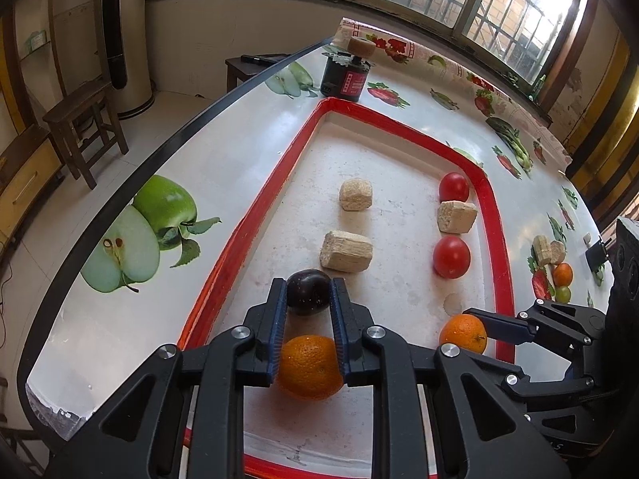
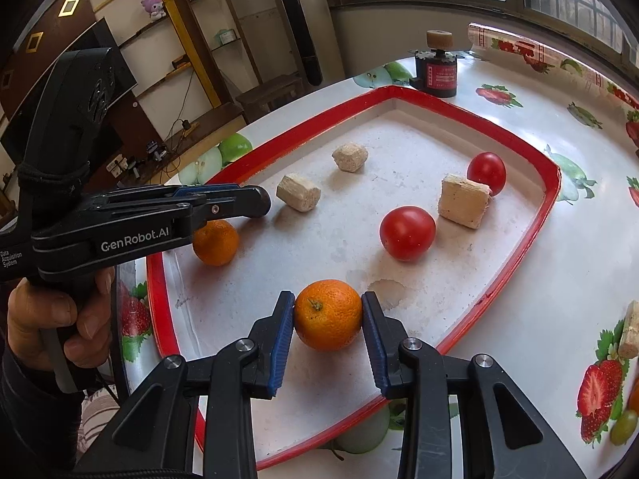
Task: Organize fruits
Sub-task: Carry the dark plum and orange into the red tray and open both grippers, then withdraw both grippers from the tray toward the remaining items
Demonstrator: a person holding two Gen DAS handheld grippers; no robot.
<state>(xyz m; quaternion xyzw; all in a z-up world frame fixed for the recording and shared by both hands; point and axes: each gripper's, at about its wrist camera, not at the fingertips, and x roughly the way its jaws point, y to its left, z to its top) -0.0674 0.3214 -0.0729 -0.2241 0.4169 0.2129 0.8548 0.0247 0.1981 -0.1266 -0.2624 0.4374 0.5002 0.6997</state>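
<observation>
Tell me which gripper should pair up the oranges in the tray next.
Right, probably: the right gripper grips an orange over the tray; the left gripper is shut on a dark plum above the loose orange.

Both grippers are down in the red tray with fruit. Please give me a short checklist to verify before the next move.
1. Left gripper pinches the dark plum: ok.
2. Right gripper pads touch its orange: ok.
3. This orange rests on the red tray: cannot tell.
4. Second orange lies under the left gripper, collision risk: not ok.
5. Two tomatoes away from both grippers: ok.
</observation>
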